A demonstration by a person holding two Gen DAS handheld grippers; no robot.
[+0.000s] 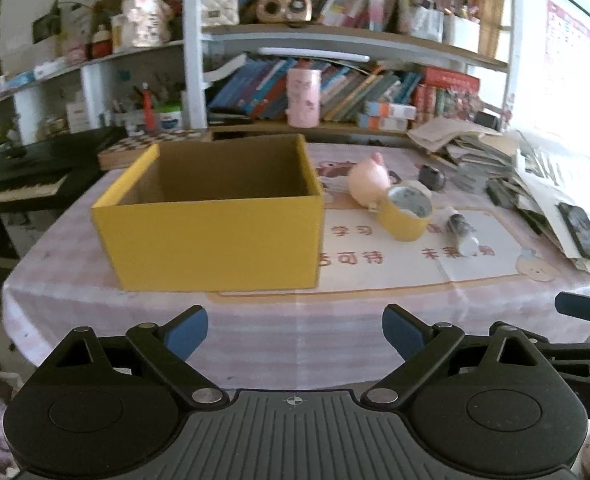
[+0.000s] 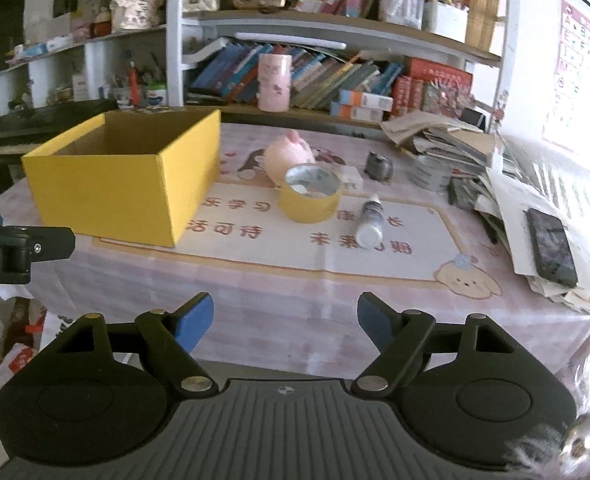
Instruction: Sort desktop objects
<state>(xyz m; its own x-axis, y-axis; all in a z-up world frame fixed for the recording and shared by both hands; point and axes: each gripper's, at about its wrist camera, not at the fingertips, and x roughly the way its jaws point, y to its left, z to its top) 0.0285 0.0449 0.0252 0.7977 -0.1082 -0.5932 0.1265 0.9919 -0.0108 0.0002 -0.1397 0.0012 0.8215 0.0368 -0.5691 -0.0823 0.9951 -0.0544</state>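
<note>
Cluttered bookshelf [image 1: 335, 40] behind table [image 1: 295, 320], bright window rt.

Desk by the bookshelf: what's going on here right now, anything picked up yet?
Nothing is picked up yet. A person holds both grippers at the near edge of the table: the left gripper and the right gripper are both open and empty. The yellow box sits open, with nothing visible inside. Beside it, untouched, lie the yellow tape roll, a pink pig toy and a small bottle on its side.
</note>
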